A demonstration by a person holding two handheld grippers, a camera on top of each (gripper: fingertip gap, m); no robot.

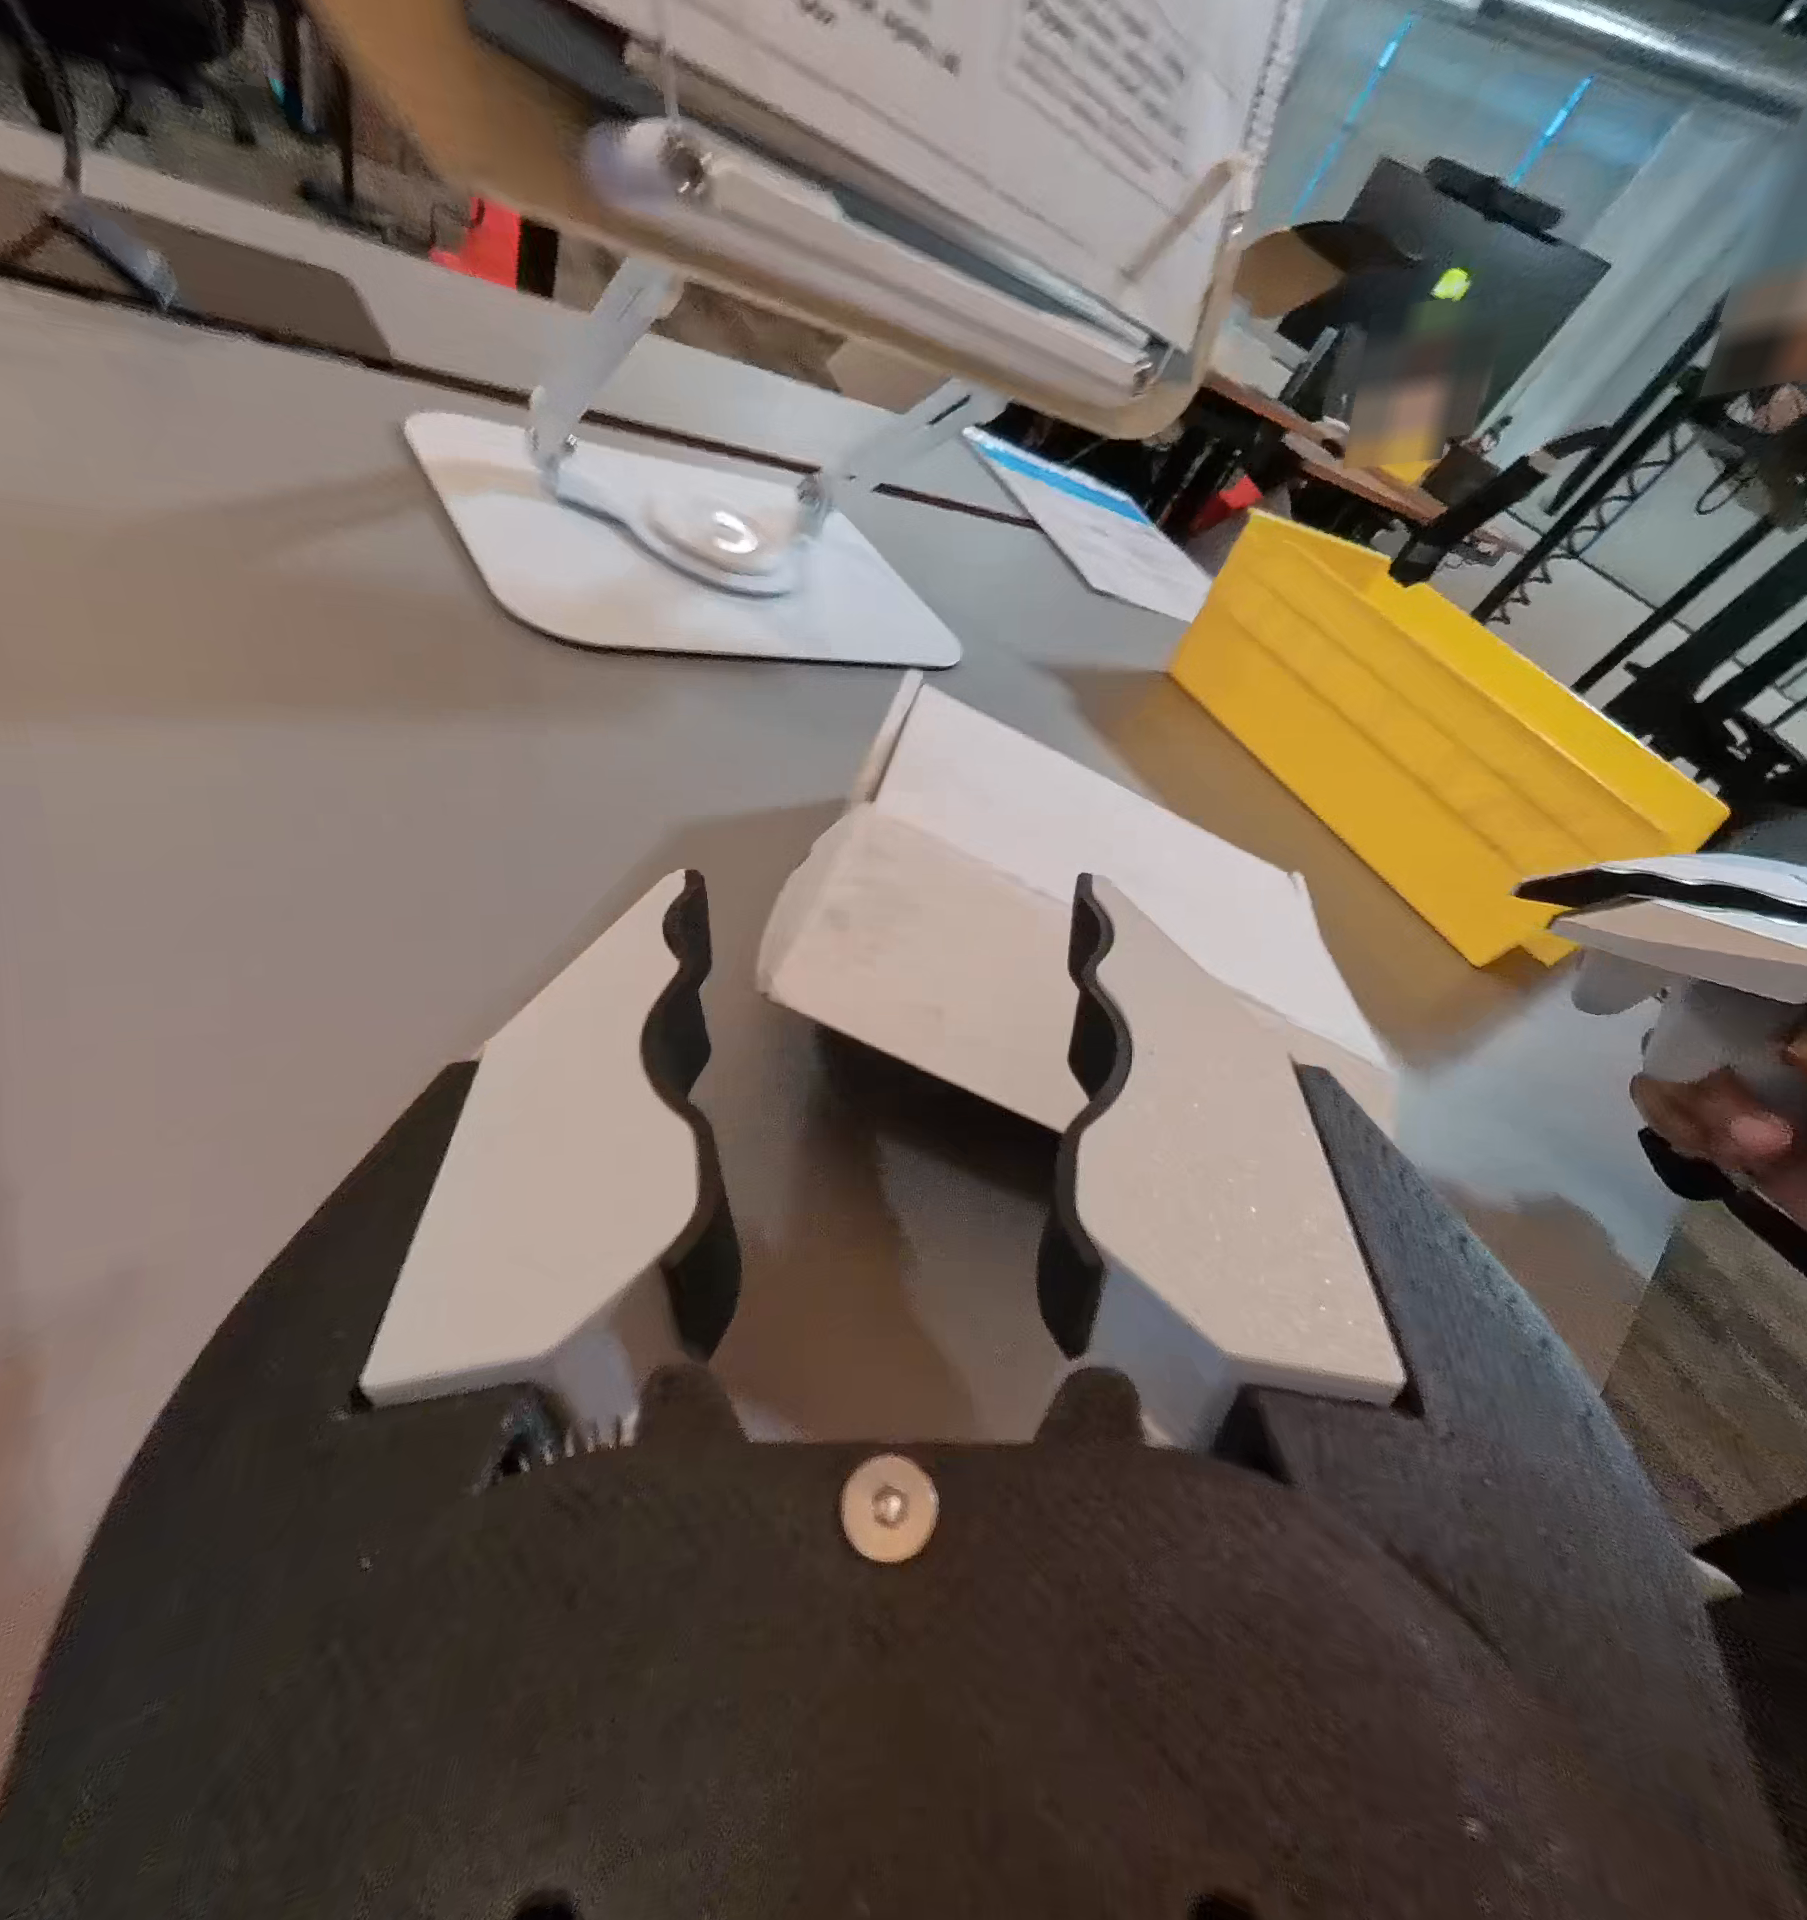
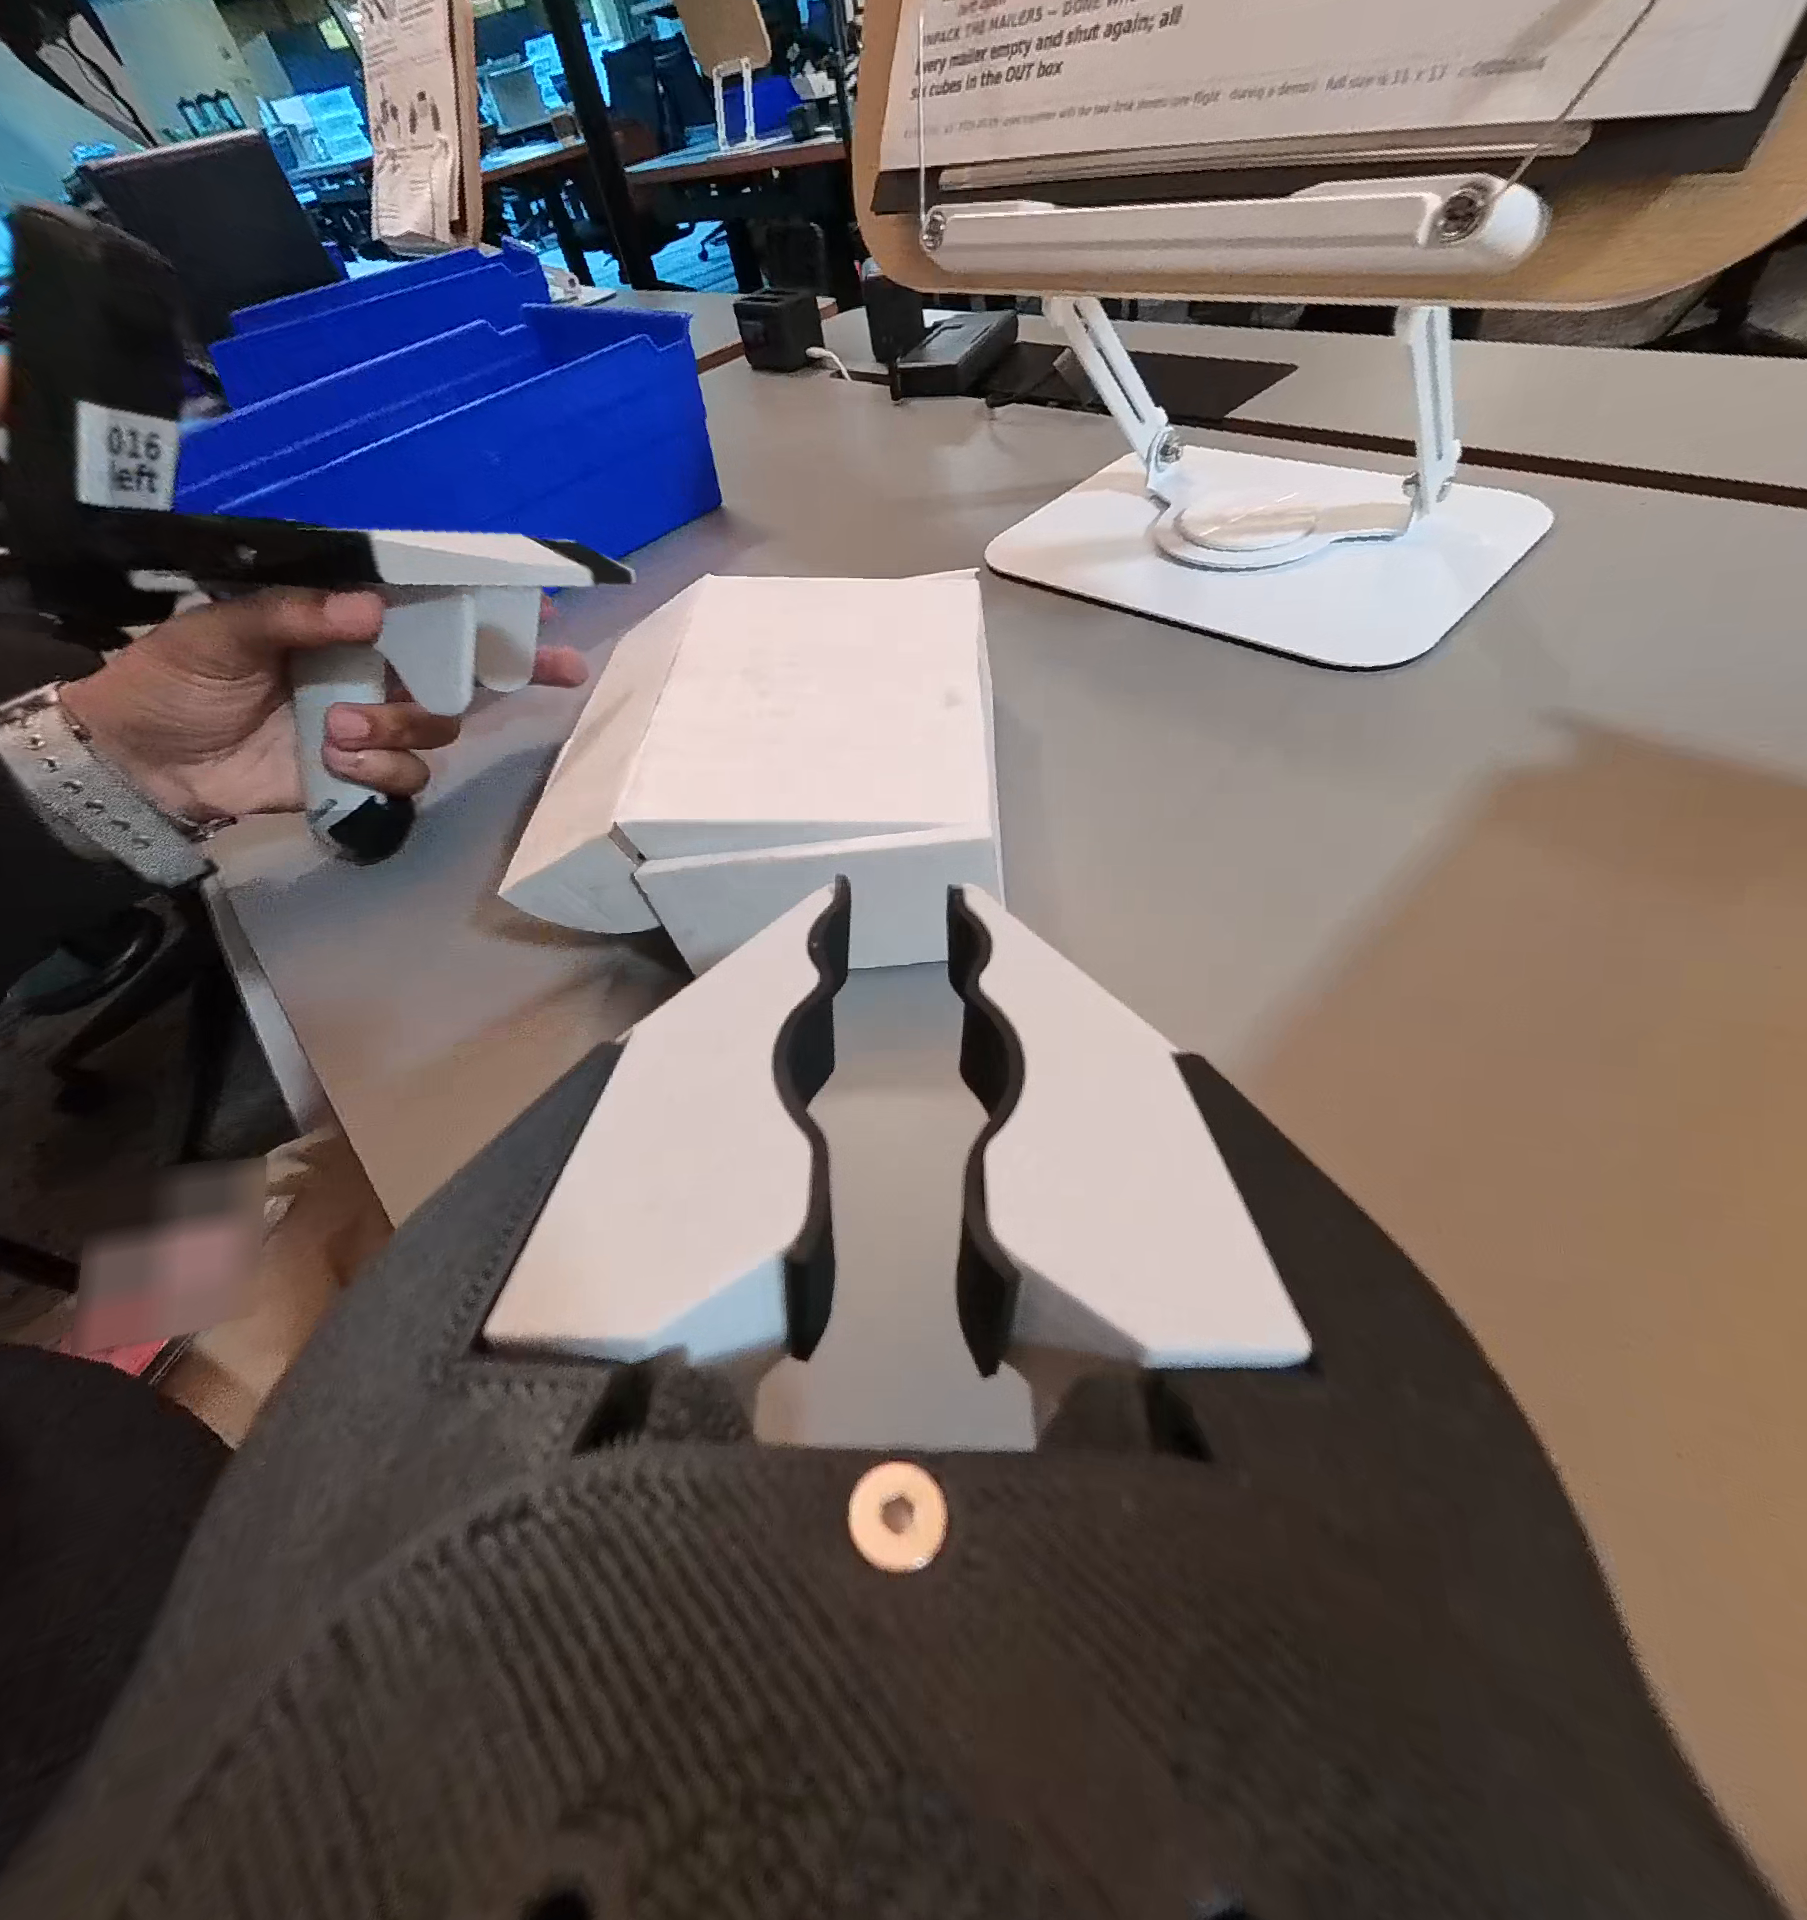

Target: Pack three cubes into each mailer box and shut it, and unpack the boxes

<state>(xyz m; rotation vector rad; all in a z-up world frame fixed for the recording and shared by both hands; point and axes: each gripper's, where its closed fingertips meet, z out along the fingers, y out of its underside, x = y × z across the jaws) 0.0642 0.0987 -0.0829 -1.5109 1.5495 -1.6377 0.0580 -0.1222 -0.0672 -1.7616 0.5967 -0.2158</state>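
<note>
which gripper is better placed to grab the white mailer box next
Probably the right gripper: its open fingertips sit just before the white mailer box. The left gripper, open too, hovers above it.

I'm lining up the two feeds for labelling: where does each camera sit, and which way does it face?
Left wrist view: sits on the left tool, facing forward over the grey table at the white mailer box and yellow bin; its open fingers and the right tool show.
Right wrist view: sits on the right tool, facing the mailer box, with the blue bin behind; the person's hand holds the left tool.
Shared: the mailer box, the table, the white document stand.
</note>
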